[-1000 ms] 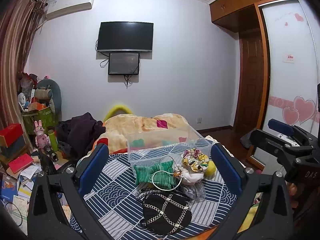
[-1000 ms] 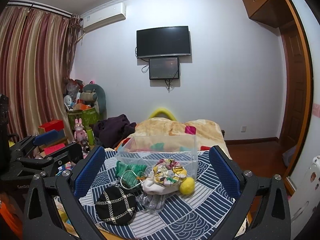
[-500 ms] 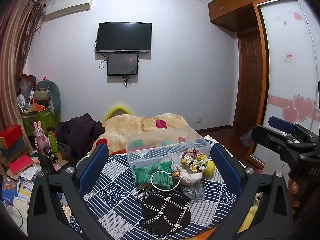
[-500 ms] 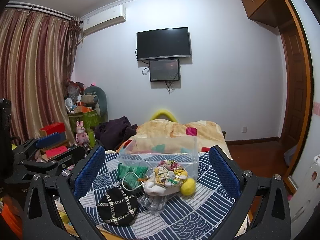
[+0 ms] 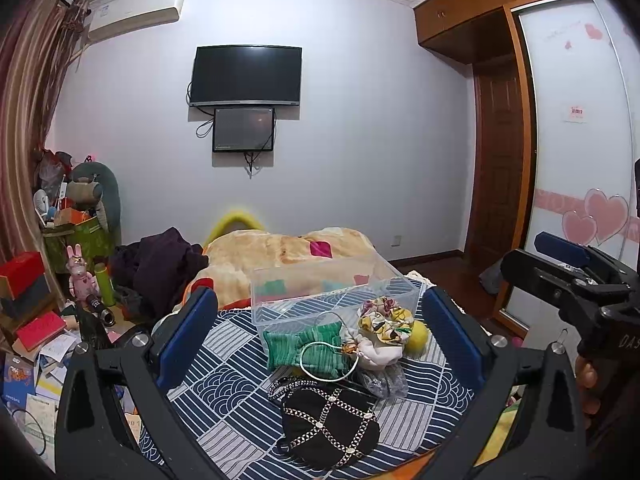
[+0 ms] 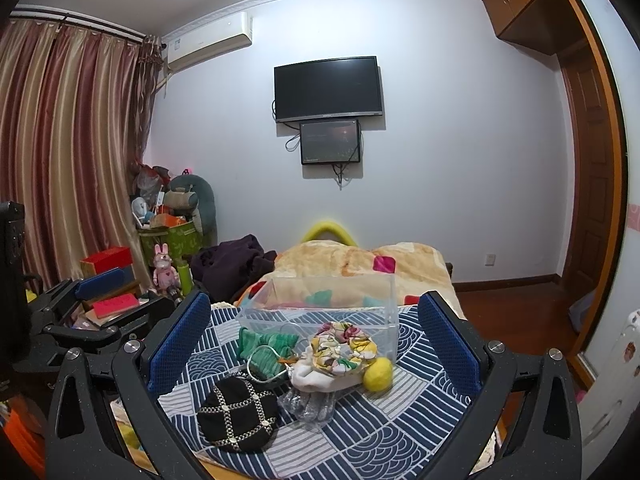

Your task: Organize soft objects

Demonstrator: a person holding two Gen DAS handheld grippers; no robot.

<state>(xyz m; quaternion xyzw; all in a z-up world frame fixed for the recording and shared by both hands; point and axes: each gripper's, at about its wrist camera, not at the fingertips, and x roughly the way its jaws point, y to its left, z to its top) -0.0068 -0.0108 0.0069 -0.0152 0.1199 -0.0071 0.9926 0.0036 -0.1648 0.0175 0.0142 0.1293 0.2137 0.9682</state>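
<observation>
A pile of soft things lies on the blue patterned bed cover (image 5: pixel 224 384): a black pouch with chain trim (image 5: pixel 328 424) (image 6: pixel 238 416), a green knitted piece (image 5: pixel 306 346) (image 6: pixel 266 346), a floral scrunchie (image 5: pixel 386 318) (image 6: pixel 342 346) on a white cloth, a yellow ball (image 5: pixel 418 334) (image 6: pixel 378 368). An empty clear plastic box (image 5: pixel 320 296) (image 6: pixel 320 304) stands just behind them. My left gripper (image 5: pixel 320 328) and right gripper (image 6: pixel 316 332) are both open and empty, held back from the pile.
An orange quilt (image 5: pixel 288 248) and dark clothes (image 5: pixel 160 268) lie further up the bed. Books, boxes and toys clutter the left side (image 5: pixel 44 320). A wardrobe with sliding doors (image 5: pixel 576 160) and a wooden door stand on the right.
Both views have shifted only slightly; the pile and box have not moved, and both grippers stay open.
</observation>
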